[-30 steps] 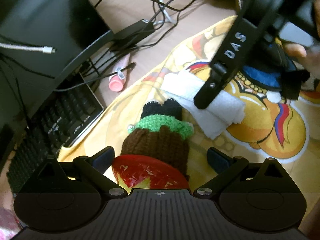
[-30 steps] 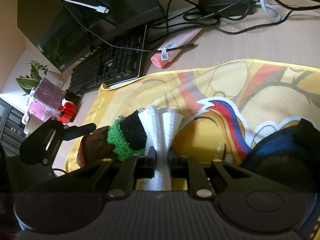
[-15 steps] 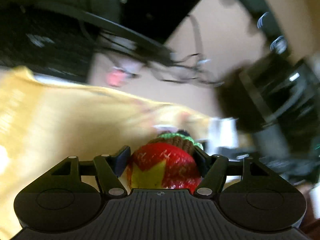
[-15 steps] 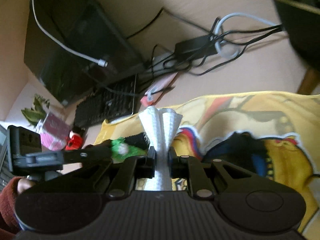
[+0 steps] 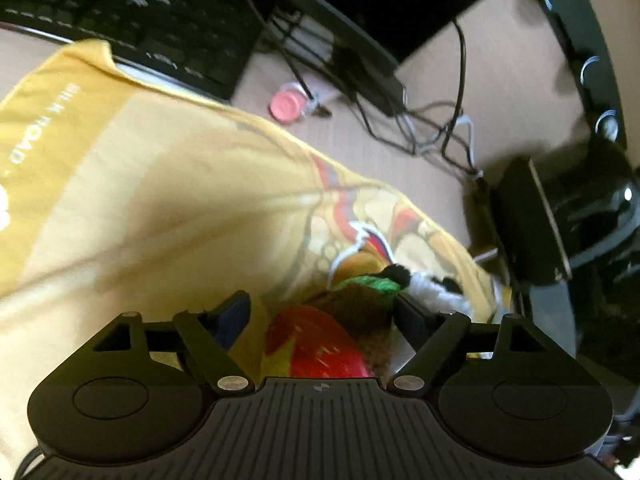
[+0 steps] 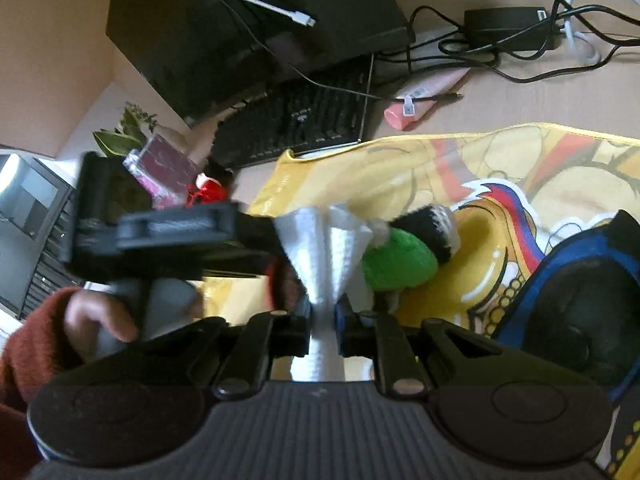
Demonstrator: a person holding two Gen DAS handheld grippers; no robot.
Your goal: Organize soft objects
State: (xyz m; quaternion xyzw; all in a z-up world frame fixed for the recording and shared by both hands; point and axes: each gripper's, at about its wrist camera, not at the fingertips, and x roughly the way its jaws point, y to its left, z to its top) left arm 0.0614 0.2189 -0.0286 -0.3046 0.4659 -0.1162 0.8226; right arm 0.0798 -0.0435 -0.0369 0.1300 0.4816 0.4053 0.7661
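Observation:
A crochet toy (image 5: 320,344) with a red and yellow base, brown body and green and black end sits between the fingers of my left gripper (image 5: 324,316), which is shut on it above the yellow printed cloth (image 5: 160,200). My right gripper (image 6: 324,320) is shut on a folded white cloth (image 6: 324,252) that fans out upward. In the right wrist view the toy's green part (image 6: 396,264) lies just right of the white cloth, and the left tool's black body (image 6: 172,232) comes in from the left. The white cloth (image 5: 436,300) also shows beside the toy.
A dark blue and black soft item (image 6: 580,292) lies on the yellow cloth (image 6: 400,184) at right. Behind are a black keyboard (image 6: 304,120), a pink tube (image 6: 424,96), tangled cables (image 6: 520,40) and a monitor (image 6: 240,20). A hand in a red sleeve (image 6: 100,320) holds the left tool.
Both grippers have lifted their loads off the yellow cloth. The left gripper closed on the toy and swung round toward the right gripper, so the toy now hangs beside the white cloth.

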